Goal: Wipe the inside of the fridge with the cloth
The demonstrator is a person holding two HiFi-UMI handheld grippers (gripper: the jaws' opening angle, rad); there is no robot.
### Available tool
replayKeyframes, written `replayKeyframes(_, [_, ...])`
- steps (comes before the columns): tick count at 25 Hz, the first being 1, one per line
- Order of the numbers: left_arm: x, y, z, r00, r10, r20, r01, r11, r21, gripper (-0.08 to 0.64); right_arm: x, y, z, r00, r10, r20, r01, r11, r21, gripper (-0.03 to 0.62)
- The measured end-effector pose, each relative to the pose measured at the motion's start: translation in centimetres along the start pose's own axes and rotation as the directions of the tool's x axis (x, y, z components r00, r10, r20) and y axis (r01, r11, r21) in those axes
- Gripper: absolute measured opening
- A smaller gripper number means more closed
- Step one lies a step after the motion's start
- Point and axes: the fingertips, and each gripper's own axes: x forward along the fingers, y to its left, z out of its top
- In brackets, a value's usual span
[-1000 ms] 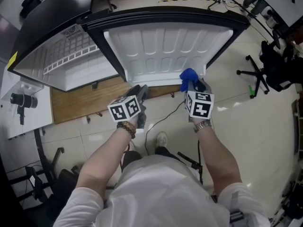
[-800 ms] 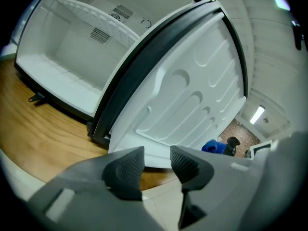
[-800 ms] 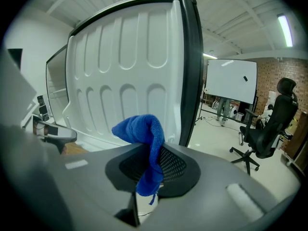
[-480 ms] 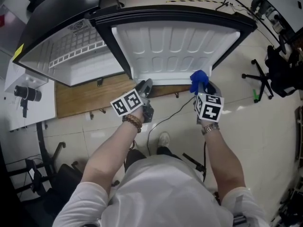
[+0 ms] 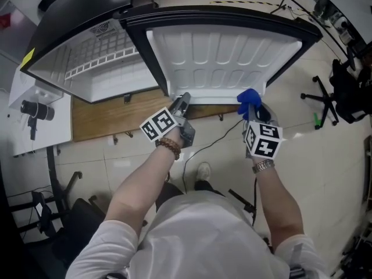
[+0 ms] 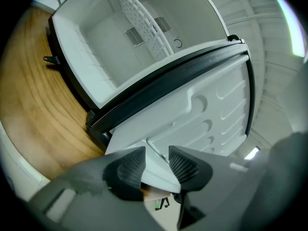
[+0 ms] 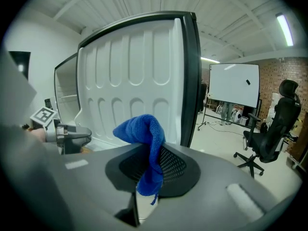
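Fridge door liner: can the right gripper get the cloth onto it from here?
Probably yes. The right gripper, shut on the blue cloth, faces the door liner, which stands open just ahead with nothing between them.

- Fridge door (image 5: 221,57): inner face is white moulded plastic, smooth, with a soft sheen and pressed oval ribs.
- Door rim (image 5: 221,15): black, slight sheen.
- Wire rack (image 5: 99,65) inside the cabinet: white coated wire.
- Cloth (image 7: 144,134): blue, nubby towelling-like weave, matt, with one loose thread at the lower edge.
- Right hand-held gripper (image 7: 151,162): grey matt plastic shell. Pads (image 7: 171,165) are dark with a fine dotted grid.
- Board (image 5: 110,112) under the fridge: brown wood, clear grain, satin finish.
- Floor (image 5: 325,144): pale tiles, some shine.
- Wrists: bracelet (image 5: 170,147) of brown wood-like beads; watch (image 5: 263,166) of bright metal.
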Motion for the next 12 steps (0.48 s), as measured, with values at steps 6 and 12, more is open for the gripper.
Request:
replayKeyframes(6, [-0.1, 0.1, 0.3, 1.000, -0.003, 0.022, 0.004, 1.000, -0.010, 0.113, -1.6, 2.6, 1.1, 0.998, 0.058, 0.035, -0.057, 0.998, -0.020, 0.052])
replayKeyframes(12, [-1.1, 0.1, 0.3, 1.000, -0.011, 0.021, 0.011, 1.000, 0.000, 0.068, -2.8, 5.8, 0.9, 0.991, 0.124, 0.044, -0.123, 0.992, -0.042, 0.052])
